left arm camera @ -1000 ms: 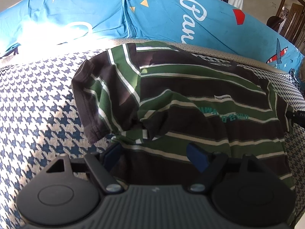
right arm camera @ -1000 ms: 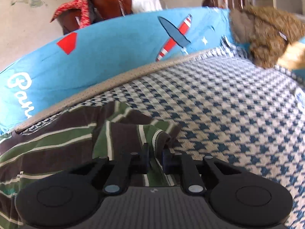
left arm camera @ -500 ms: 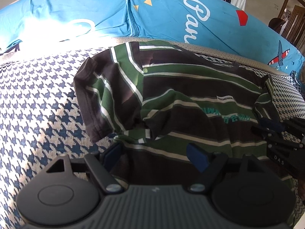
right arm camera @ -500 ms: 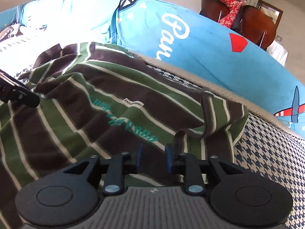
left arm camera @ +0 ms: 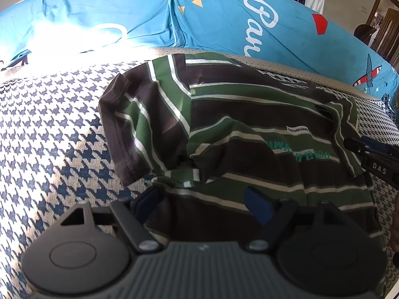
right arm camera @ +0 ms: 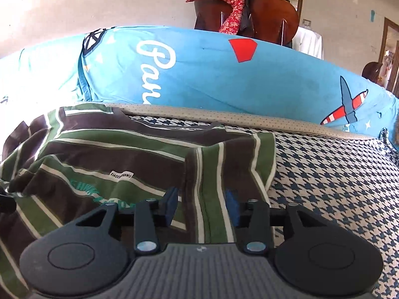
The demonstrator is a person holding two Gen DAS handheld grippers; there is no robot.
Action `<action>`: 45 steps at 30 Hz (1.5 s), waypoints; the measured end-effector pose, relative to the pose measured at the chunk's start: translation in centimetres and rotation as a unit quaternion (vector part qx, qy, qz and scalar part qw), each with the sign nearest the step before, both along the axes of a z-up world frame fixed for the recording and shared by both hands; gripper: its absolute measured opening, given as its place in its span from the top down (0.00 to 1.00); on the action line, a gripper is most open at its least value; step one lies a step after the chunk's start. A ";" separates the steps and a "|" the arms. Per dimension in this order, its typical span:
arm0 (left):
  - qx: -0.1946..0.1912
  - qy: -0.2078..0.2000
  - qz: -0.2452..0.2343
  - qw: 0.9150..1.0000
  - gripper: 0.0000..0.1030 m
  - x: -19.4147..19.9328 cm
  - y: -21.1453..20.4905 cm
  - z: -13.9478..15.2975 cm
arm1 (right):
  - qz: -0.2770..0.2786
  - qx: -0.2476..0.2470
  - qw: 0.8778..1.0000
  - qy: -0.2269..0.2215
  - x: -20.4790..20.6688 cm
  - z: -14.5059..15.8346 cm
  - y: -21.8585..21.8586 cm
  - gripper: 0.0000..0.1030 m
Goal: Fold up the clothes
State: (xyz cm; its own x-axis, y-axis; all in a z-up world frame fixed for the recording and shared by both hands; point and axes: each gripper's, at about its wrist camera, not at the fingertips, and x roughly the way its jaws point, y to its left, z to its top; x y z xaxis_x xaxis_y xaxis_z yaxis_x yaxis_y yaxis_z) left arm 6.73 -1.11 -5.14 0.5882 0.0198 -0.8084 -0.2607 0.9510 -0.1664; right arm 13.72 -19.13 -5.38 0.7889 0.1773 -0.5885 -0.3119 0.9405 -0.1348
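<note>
- The striped T-shirt (left arm camera: 249, 134) was spread on the houndstooth-covered sofa seat (left arm camera: 49, 129), below the blue cushion cover (left arm camera: 224, 20).
- Half a second earlier, the right claw (right arm camera: 202, 205) had been nearly closed at the right sleeve (right arm camera: 224, 164); its jaws were now parted, with the sleeve lying folded inward over the chest between them.
- The release was judged to mark the right sleeve fold as set down.
- The left claw (left arm camera: 203, 203) was held apart above the bunched fabric beside the left sleeve (left arm camera: 139, 124), which remained spread outward.

Right hand-held gripper (right arm camera: 202, 205) now parted, off the folded-in sleeve (right arm camera: 219, 174).
</note>
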 end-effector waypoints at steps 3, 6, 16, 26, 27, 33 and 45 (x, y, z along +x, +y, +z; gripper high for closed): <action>-0.003 0.001 0.003 1.000 0.23 0.0 0.2 0.0 | -0.002 -0.011 1.000 -0.003 0.6 -0.8 1.2 0.57; -0.008 0.003 0.005 1.000 0.23 0.1 0.5 0.0 | -0.015 -0.025 1.000 -0.008 1.2 -1.6 2.2 0.56; -0.016 0.008 0.009 1.000 0.23 0.2 0.9 0.0 | -0.064 -0.054 0.996 -0.024 2.2 -2.8 3.3 0.77; -0.002 0.009 -0.007 1.000 0.23 0.3 -0.1 -0.2 | -0.130 -0.043 0.988 -0.076 1.3 0.6 -0.2 0.92; -0.001 0.009 -0.008 1.000 0.23 0.3 -0.2 -0.3 | -0.143 -0.045 0.985 -0.085 1.2 1.1 -0.9 0.92; 0.006 0.011 -0.013 1.000 0.23 0.3 -0.6 -0.5 | -0.257 -0.048 0.959 -0.109 1.6 3.0 -6.9 0.95; 0.015 0.010 -0.019 1.000 0.22 0.4 -0.9 -0.6 | -0.362 0.005 0.931 -0.033 1.6 1.7 -15.2 0.96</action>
